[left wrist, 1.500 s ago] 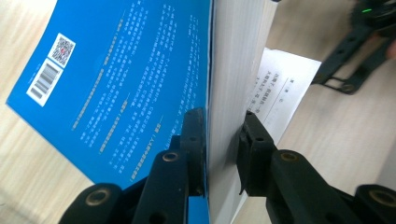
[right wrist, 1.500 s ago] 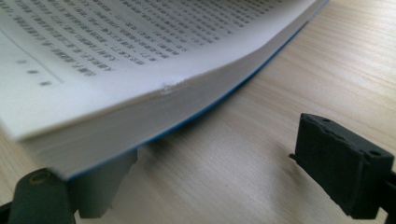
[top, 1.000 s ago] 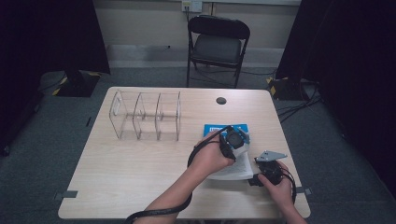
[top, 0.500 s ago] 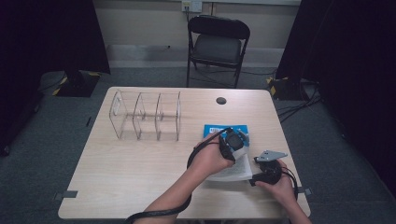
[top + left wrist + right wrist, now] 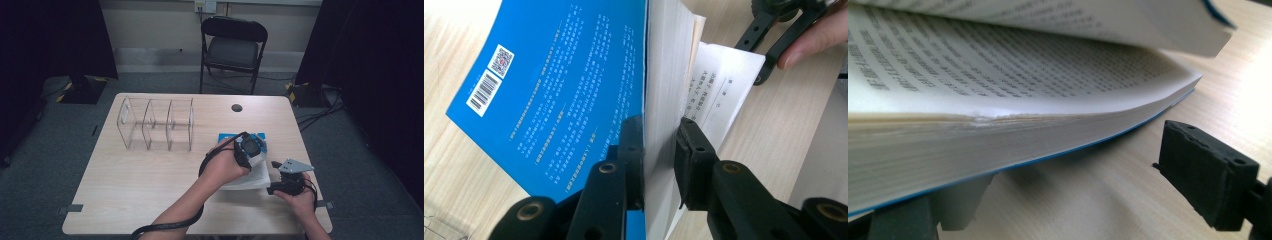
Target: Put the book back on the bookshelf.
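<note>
A thick book with a blue cover [image 5: 227,136] lies open on the table [image 5: 140,195], its white pages [image 5: 252,179] fanned toward me. My left gripper [image 5: 250,147] is shut on the cover and a block of pages [image 5: 564,75], held up from the rest; its jaws [image 5: 659,135] pinch both sides. My right gripper [image 5: 271,177] sits at the book's right edge with its jaws wide. They have just been closing a little. The lower page block [image 5: 998,85] rests over one jaw, while the other stands apart from it [image 5: 1058,195]. The far right gripper [image 5: 751,60] touches a loose page corner.
A clear acrylic rack [image 5: 157,122] with three compartments stands at the table's back left. A small black round cap [image 5: 237,107] sits near the far edge. A black folding chair [image 5: 232,47] stands behind the table. Cables trail from both grippers.
</note>
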A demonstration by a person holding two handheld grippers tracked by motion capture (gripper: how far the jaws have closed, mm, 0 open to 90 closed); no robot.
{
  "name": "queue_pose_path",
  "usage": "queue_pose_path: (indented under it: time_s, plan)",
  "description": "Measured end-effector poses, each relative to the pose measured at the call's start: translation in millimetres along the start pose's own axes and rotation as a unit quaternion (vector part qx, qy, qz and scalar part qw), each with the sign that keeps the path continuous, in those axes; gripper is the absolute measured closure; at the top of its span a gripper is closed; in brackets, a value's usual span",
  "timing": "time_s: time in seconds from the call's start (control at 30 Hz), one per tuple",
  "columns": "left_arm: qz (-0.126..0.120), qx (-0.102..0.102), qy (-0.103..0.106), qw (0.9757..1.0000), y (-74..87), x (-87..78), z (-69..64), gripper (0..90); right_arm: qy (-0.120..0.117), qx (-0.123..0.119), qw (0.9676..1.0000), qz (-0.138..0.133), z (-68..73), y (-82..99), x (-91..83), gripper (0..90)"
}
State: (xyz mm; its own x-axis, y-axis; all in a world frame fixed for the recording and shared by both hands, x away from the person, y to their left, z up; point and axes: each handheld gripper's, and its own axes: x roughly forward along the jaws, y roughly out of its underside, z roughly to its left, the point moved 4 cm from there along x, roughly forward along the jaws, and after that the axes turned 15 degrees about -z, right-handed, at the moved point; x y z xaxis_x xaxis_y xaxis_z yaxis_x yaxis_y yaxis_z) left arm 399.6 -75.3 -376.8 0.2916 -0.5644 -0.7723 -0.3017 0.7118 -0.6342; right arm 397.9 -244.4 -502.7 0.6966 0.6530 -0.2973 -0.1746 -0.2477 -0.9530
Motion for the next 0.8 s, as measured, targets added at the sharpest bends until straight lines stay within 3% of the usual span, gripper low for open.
queue_pose_path:
  time_s: [0.23, 0.43, 0.8]
  plan:
    - [0.006, 0.006, 0.0, 1.0, -6.0, -4.5, -2.4, 75.7, 0.0, -0.014, 0.9998, -0.015, 1.0, -8.9, -4.6, 15.8]
    - [0.005, 0.006, 0.0, 1.0, -9.0, -8.7, -2.2, 75.7, -0.004, -0.042, 0.9987, -0.029, 0.7, -20.8, -7.1, 15.7]
    - [0.019, 0.026, 0.005, 0.9995, -15.5, -17.2, -2.3, 75.6, -0.019, -0.033, 0.9986, -0.037, 3.1, -30.3, -9.0, 15.6]
